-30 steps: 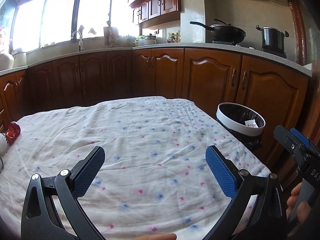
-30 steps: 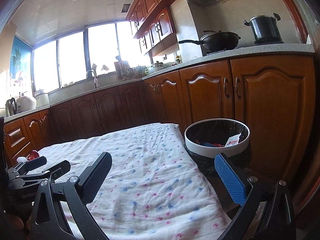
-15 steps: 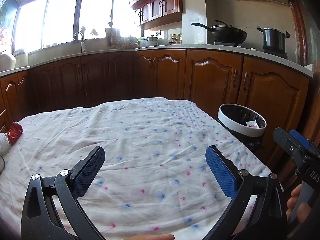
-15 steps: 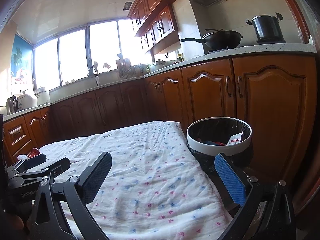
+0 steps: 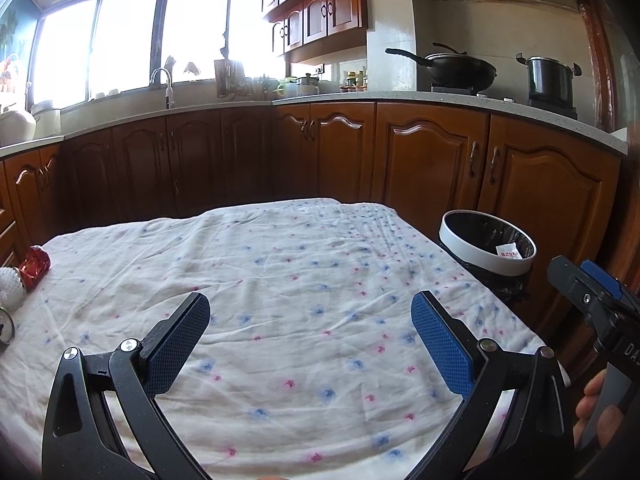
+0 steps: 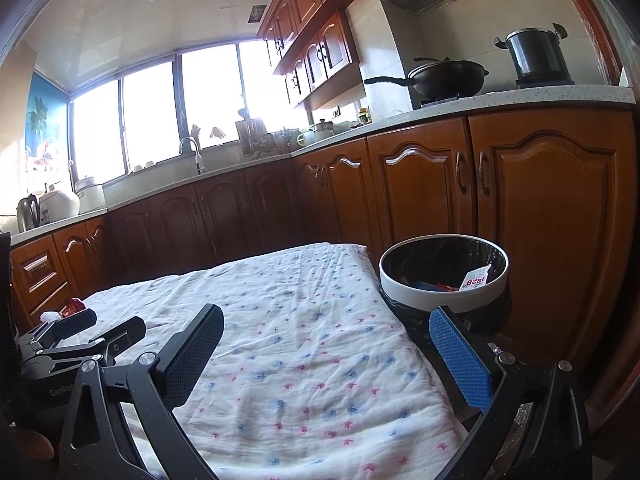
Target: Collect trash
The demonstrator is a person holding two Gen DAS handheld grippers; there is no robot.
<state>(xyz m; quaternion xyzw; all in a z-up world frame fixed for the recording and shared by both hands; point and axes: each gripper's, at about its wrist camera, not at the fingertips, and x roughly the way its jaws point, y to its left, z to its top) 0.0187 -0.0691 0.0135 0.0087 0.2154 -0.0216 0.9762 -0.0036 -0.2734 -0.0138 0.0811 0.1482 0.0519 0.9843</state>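
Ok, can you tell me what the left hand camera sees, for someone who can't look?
The left gripper hangs open with nothing between its jaws over a table covered by a flowery white cloth. A crumpled red wrapper and a bumpy white ball lie at the cloth's far left edge. A white-rimmed trash bin stands off the table's right side.

A desk draped in a white cloth with small pink and blue flowers carries little: at its far left edge lie a red crumpled wrapper, a white spiky ball touching it, and a metal item cut off by the frame.
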